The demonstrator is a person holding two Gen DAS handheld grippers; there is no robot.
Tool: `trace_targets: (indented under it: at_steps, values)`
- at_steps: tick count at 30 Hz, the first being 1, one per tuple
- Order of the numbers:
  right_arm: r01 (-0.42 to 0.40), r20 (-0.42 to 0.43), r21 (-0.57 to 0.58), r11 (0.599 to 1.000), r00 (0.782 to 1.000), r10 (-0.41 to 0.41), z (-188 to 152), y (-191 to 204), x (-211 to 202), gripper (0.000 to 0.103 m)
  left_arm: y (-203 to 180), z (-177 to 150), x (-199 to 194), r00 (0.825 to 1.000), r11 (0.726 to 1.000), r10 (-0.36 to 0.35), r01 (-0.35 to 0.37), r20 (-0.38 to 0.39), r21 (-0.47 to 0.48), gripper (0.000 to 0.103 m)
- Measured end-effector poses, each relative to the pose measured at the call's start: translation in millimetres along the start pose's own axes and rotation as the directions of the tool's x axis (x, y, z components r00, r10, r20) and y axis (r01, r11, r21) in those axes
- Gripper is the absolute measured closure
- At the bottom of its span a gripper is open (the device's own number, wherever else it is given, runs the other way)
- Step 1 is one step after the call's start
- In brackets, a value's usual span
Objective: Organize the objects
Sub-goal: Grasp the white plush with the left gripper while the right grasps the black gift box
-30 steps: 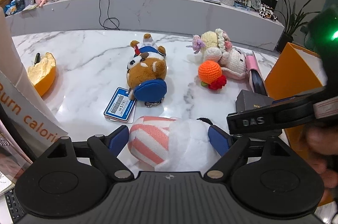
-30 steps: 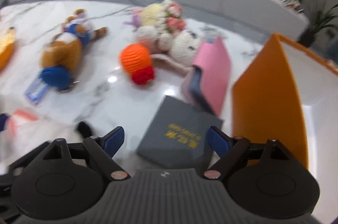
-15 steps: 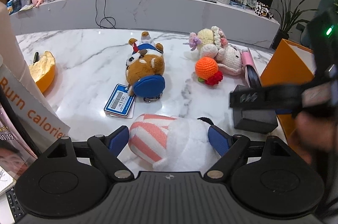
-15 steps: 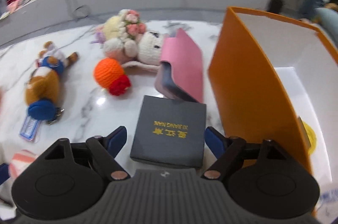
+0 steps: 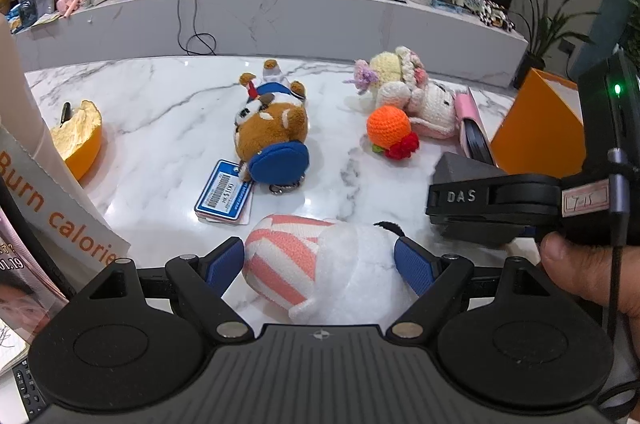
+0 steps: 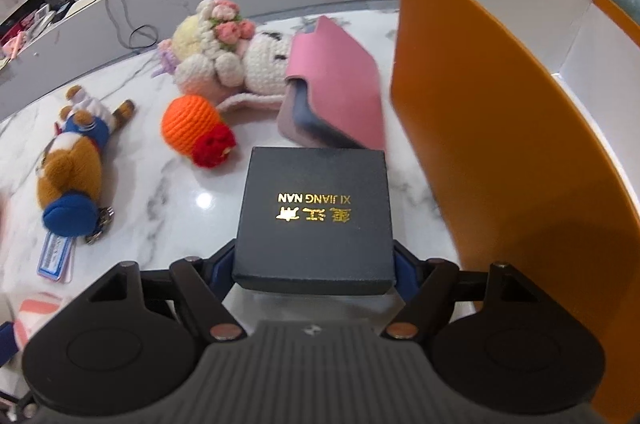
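Note:
A black square box [image 6: 316, 212] with gold lettering lies on the marble table [image 6: 168, 200], and its near end sits between the fingers of my right gripper [image 6: 314, 266]. The jaws are closing on it, their blue pads close beside its two sides. The open orange box [image 6: 460, 128] stands just right of it. In the left wrist view my left gripper [image 5: 320, 260] is open around a pink-and-white striped plush [image 5: 288, 260] that rests on the table. The right gripper's dark body [image 5: 492, 200] reaches in from the right over the black box [image 5: 456, 164].
A pink case [image 6: 340, 92], a crocheted doll [image 6: 224, 56] and an orange crocheted ball [image 6: 188, 124] lie beyond the black box. Left of them sits a brown plush [image 5: 272, 128] with a blue tag [image 5: 224, 192]. An orange peel [image 5: 76, 140] and magazines [image 5: 52, 208] fill the left edge.
My right gripper has rolled, squared up with the black box and sunk over it, so the box's near end now sits between narrower jaws. The left gripper and striped plush have stayed put.

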State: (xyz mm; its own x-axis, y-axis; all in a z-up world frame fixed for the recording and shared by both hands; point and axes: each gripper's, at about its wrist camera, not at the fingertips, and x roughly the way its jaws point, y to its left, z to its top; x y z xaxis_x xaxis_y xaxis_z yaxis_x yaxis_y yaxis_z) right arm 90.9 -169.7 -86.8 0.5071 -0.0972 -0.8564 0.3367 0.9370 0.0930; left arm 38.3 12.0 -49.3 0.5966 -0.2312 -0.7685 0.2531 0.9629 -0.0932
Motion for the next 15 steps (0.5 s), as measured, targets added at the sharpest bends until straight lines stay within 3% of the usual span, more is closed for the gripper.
trace_targets:
  at_steps: [9,15]
  values:
    - [-0.056,-0.052,-0.062,0.996,0.997,0.053,-11,4,-3,0.027,-4,-11,0,0.999,0.999,-0.04,0.039,0.024,0.036,0.003]
    - [-0.108,-0.086,-0.103,0.989,0.991,0.1,-21,3,-12,0.027,-2,-11,-4,0.992,0.995,-0.099,0.099,-0.072,-0.009,0.003]
